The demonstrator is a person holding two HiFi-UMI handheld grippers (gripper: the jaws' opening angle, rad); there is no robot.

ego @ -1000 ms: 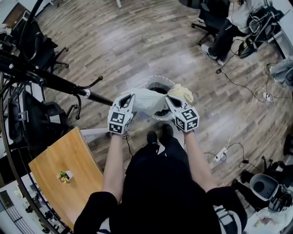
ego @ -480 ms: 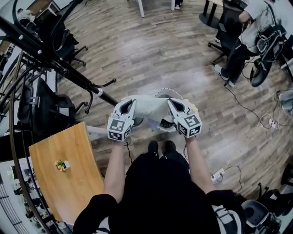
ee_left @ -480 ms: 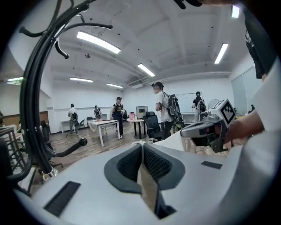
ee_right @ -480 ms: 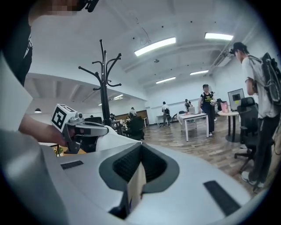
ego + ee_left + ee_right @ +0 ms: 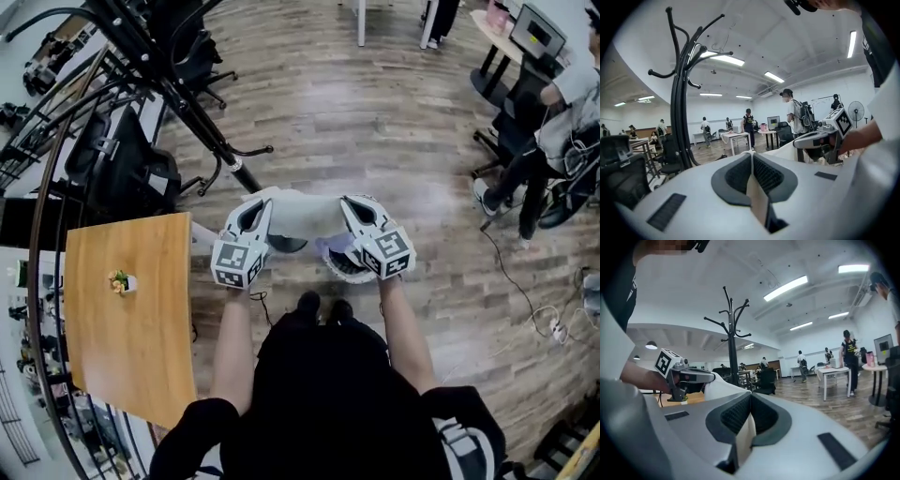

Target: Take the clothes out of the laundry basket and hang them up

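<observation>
A pale grey garment [image 5: 302,214] hangs stretched between my two grippers, above the round laundry basket [image 5: 343,264] on the floor. My left gripper [image 5: 269,198] is shut on the garment's left edge, and a fold of cloth [image 5: 754,190] shows pinched between its pads. My right gripper [image 5: 348,200] is shut on the right edge, with white cloth [image 5: 744,433] between its pads. Both grippers point about level. In the left gripper view [image 5: 751,157] the right gripper [image 5: 820,141] shows across the cloth. In the right gripper view [image 5: 750,397] the left gripper [image 5: 683,376] shows likewise. A black coat rack [image 5: 192,103] stands ahead to the left.
A wooden table [image 5: 131,309] with a small plant [image 5: 119,281] lies at my left. Black office chairs [image 5: 117,173] crowd behind the rack's base. People and desks [image 5: 544,112] are at the right, and cables [image 5: 525,300] trail over the wood floor.
Both grippers have risen with the garment, lifting it off the basket. The coat rack now sits higher and nearer in the head view, and the yellow cloth by the basket is hidden.
</observation>
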